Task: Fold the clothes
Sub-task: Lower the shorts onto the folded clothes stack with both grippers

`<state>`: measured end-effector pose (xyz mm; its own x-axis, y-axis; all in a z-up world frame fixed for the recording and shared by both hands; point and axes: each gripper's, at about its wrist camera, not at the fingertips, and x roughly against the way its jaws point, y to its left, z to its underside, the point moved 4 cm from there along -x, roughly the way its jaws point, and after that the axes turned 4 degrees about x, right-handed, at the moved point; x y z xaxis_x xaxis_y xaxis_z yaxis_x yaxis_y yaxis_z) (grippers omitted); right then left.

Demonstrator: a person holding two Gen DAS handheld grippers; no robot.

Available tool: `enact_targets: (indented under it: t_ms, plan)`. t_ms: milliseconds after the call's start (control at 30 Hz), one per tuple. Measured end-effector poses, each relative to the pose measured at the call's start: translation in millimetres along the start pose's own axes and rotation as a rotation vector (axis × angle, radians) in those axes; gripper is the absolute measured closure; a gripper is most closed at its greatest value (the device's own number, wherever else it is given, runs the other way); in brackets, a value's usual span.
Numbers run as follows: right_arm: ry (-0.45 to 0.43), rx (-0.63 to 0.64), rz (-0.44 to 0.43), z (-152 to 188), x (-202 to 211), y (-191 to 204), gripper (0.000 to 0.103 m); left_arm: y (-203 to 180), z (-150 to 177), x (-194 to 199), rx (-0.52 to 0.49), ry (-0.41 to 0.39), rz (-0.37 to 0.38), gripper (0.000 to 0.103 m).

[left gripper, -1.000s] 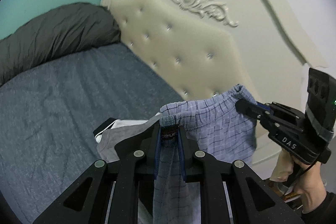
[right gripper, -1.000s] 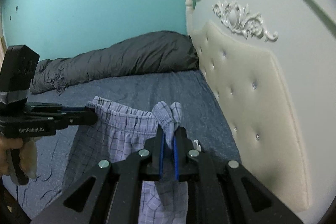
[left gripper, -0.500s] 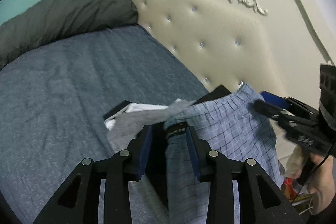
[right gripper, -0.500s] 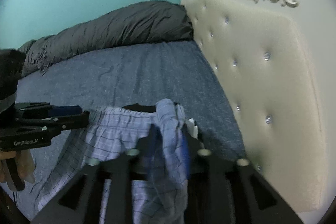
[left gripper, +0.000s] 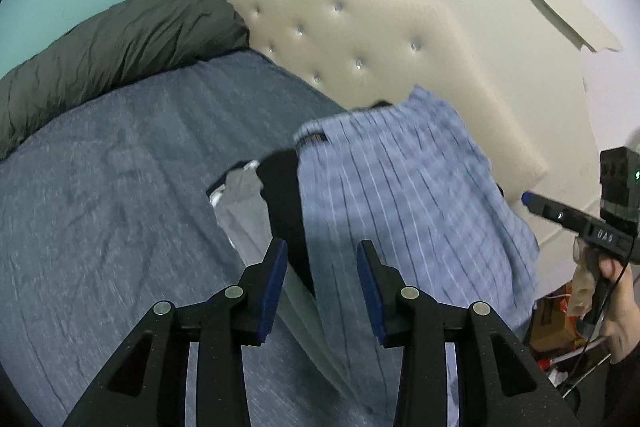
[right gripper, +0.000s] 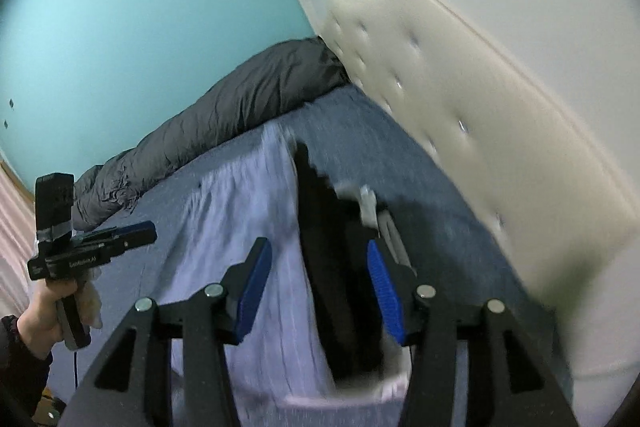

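A pair of blue checked shorts [left gripper: 400, 195] lies spread over a stack of clothes near the headboard; it also shows, blurred, in the right wrist view [right gripper: 248, 227]. A black garment [left gripper: 284, 195] and a grey one [left gripper: 240, 211] lie under it. My left gripper [left gripper: 322, 287] is open and empty, just in front of the shorts. My right gripper [right gripper: 316, 291] is open and empty above the shorts and the black garment [right gripper: 332, 267]. Each gripper also shows in the other view, the right one [left gripper: 560, 215] and the left one [right gripper: 116, 239], both apart from the cloth.
The bed has a dark blue sheet [left gripper: 100, 207]. A rolled dark grey duvet [left gripper: 100, 47] lies along the far side by the teal wall. The cream tufted headboard [left gripper: 360, 39] stands right behind the clothes. Clutter lies on the floor [left gripper: 560, 315] at the right.
Both grippers were shut on the waistband of the shorts and held them up. They have opened and let go, and the shorts have dropped onto the stack.
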<state>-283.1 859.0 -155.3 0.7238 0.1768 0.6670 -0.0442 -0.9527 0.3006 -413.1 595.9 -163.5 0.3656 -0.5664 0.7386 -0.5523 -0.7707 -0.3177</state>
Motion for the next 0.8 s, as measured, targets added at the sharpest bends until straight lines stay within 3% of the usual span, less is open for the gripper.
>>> enact_targets:
  t_ms: [133,367,600,800]
  plan:
    - [0.028,-0.050,-0.036,24,-1,-3,0.052,-5,15,-1,0.004,0.018,0.002,0.064]
    - [0.034,-0.087,-0.037,33,-4,-1,0.097,-9,24,-1,-0.013,0.023,-0.009,0.064]
    - [-0.002,-0.050,-0.009,30,8,-1,0.101,-2,29,-6,-0.020,0.034,-0.034,0.064]
    - [-0.023,-0.057,0.079,35,9,-2,0.101,2,31,-7,-0.011,0.036,-0.028,0.064]
